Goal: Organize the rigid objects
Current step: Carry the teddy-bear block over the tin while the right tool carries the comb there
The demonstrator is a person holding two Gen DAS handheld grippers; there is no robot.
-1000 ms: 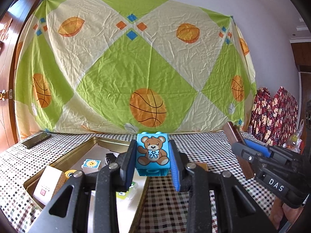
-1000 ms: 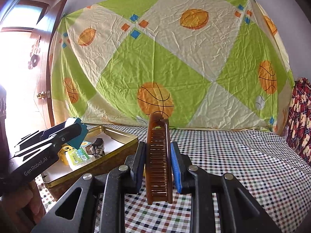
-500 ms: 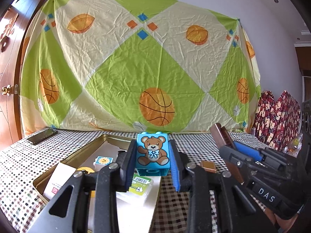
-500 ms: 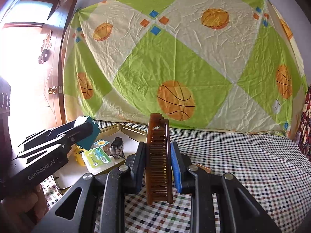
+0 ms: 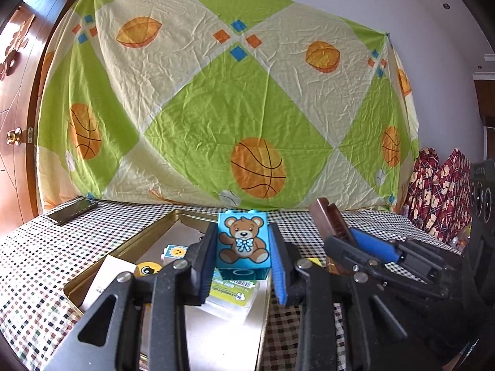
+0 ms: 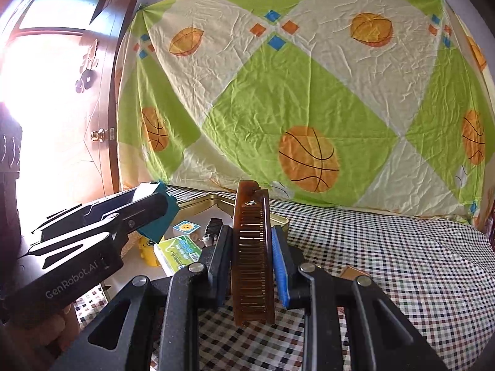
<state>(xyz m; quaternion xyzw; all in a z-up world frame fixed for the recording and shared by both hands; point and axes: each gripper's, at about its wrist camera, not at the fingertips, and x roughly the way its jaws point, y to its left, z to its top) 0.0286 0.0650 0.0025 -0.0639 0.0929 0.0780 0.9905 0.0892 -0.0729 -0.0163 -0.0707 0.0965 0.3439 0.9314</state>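
My left gripper [image 5: 243, 258] is shut on a blue toy block [image 5: 243, 242] with a teddy bear picture, held above the gold metal tray [image 5: 136, 241]. My right gripper [image 6: 252, 255] is shut on a brown comb [image 6: 252, 247] standing on edge between the pads, above the checkered tablecloth just right of the tray [image 6: 280, 221]. In the left wrist view the right gripper [image 5: 337, 235] with the comb [image 5: 328, 219] shows at the right. In the right wrist view the left gripper [image 6: 154, 213] with the block [image 6: 159, 219] hangs at the left over the tray.
The tray holds a sun-picture block [image 5: 174, 252], a yellow toy [image 5: 148, 270], a green-labelled clear box [image 5: 235, 293], a white card [image 5: 105, 281] and a dark clip [image 6: 212, 230]. A phone [image 5: 72, 211] lies far left. A small brown piece [image 6: 352, 273] lies on the cloth.
Both grippers have shifted sideways over the table with their loads still held. The tray contents now sit closer under the left gripper, and the right gripper stands nearer to it.
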